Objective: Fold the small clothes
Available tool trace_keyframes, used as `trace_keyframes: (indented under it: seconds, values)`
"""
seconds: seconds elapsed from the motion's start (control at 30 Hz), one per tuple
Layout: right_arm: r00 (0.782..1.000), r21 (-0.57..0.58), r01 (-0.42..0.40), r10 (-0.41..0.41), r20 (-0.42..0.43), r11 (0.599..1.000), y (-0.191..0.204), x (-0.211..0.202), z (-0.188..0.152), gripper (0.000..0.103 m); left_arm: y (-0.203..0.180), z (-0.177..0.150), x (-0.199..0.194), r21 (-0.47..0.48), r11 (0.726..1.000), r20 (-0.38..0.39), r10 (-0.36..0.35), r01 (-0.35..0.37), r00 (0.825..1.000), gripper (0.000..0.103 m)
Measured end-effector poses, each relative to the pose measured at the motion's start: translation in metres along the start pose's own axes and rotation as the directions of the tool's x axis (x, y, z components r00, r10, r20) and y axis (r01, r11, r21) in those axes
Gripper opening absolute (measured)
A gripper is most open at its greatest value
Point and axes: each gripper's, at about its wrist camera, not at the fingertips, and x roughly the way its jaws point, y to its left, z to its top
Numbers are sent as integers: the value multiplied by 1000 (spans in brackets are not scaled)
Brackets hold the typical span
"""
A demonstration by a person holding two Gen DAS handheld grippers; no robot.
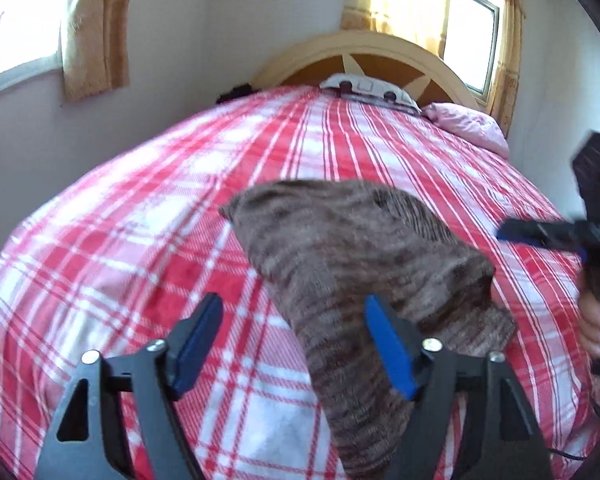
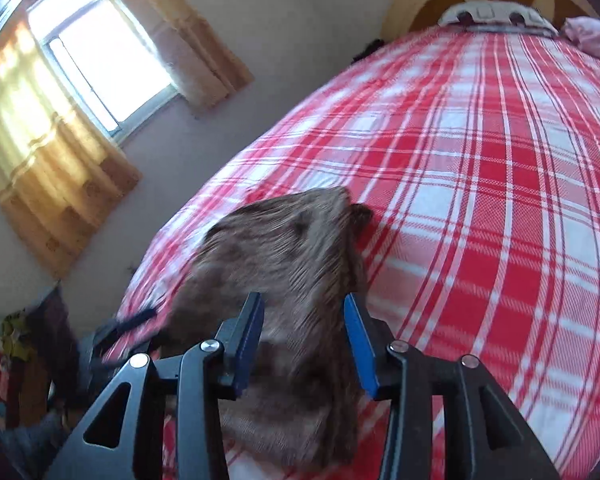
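Note:
A brown striped knit garment (image 1: pixel 352 264) lies on the red and white plaid bedspread (image 1: pixel 148 216), partly folded with a flap raised. My left gripper (image 1: pixel 292 336) is open, its blue-padded fingers either side of the garment's near left edge, holding nothing. My right gripper shows in the left wrist view at the right edge (image 1: pixel 540 232). In the right wrist view the right gripper (image 2: pixel 304 340) is open above the garment (image 2: pixel 284 264), which is motion-blurred. The left gripper shows blurred at the lower left (image 2: pixel 128 328).
A curved wooden headboard (image 1: pixel 380 52) stands at the far end with a white pillow (image 1: pixel 364 88) and a pink pillow (image 1: pixel 472 128). Curtained windows (image 2: pixel 100 56) are in the walls. Clutter stands beside the bed at the left (image 2: pixel 16 344).

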Motion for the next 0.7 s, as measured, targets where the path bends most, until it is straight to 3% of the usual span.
trace_keyframes:
  seconds: [0.07, 0.13, 0.2, 0.23, 0.3, 0.33, 0.43, 0.57, 0.63, 0.7]
  values:
    - [999, -51, -52, 51, -17, 997, 20, -7, -16, 43, -2, 16, 12, 36, 999, 31, 25, -26, 999, 82]
    - [995, -90, -96, 95, -19, 991, 37, -1, -27, 43, -2, 27, 29, 80, 991, 68, 106, -111, 992, 83]
    - [995, -97, -99, 97, -22, 990, 42, 17, -32, 43, 1, 33, 56, 104, 976, 45, 189, -193, 981, 84]
    - [998, -94, -58, 55, -35, 994, 40, 25, -37, 43, 5, 33, 68, 106, 974, 18, 201, -202, 979, 85]
    - [993, -66, 107, -110, -52, 992, 26, 44, -42, 43, 17, 33, 89, 81, 965, -48, 252, -248, 966, 89]
    - [990, -16, 124, -125, -61, 992, 12, 52, -46, 43, 23, 33, 90, 50, 971, -53, 238, -235, 970, 93]
    - [997, 36, 69, -68, -30, 997, 0, 47, -52, 43, 23, 33, 92, 69, 969, -61, 240, -236, 969, 94]
    - [993, -9, 114, -115, -30, 993, 10, 44, -60, 43, 21, 27, 79, 36, 973, -66, 230, -228, 971, 94]
    - [988, -27, 156, -156, -14, 987, 17, 34, -68, 43, 17, 18, 60, -31, 975, -58, 216, -218, 975, 94]
    - [981, -38, 193, -192, 27, 980, 28, 16, -77, 45, 9, 6, 34, -58, 984, -9, 166, -167, 986, 103]
